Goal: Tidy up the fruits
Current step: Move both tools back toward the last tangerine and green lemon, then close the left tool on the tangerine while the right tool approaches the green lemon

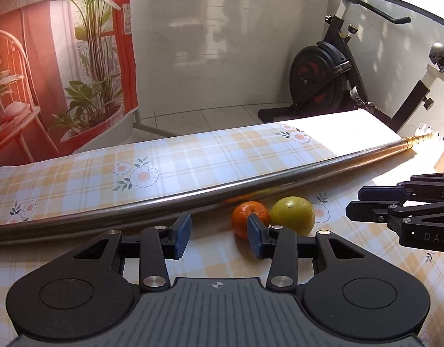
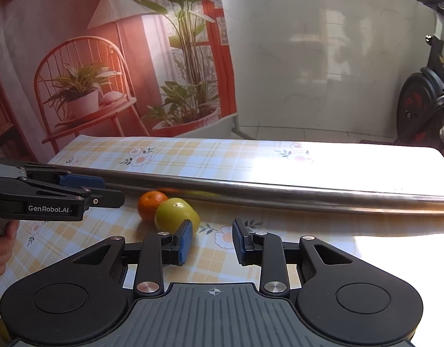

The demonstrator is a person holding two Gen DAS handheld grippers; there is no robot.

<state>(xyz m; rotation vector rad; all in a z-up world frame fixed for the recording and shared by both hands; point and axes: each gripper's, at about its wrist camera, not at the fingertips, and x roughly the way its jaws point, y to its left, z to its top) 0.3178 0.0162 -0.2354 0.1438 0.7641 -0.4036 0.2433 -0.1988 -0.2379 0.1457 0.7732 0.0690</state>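
Hovering low over the table, the left gripper [image 1: 219, 235] has its jaws spread wide with nothing between them; its right blue pad [image 1: 255, 240] sits in front of the orange [image 1: 248, 217], contact not determinable. The right gripper [image 2: 212, 241] is likewise released, jaws apart and empty, its left blue pad [image 2: 185, 241] overlapping the near edge of the green fruit [image 2: 174, 214]; contact again unclear. Orange and green fruit lie side by side, touching, on the checked floral tablecloth [image 1: 77, 179], orange to the left, both just in front of a long metal pole [image 1: 193, 196] that runs across the table. The pole's brass-coloured threaded tip [image 1: 418, 139] reaches the sunlit far right corner. A hand [image 2: 2, 245] grips the left gripper's handle. Behind the table: an exercise bike [image 1: 326, 78], pale wall, and a printed backdrop [image 1: 62, 57] of plants, chair and lamp.
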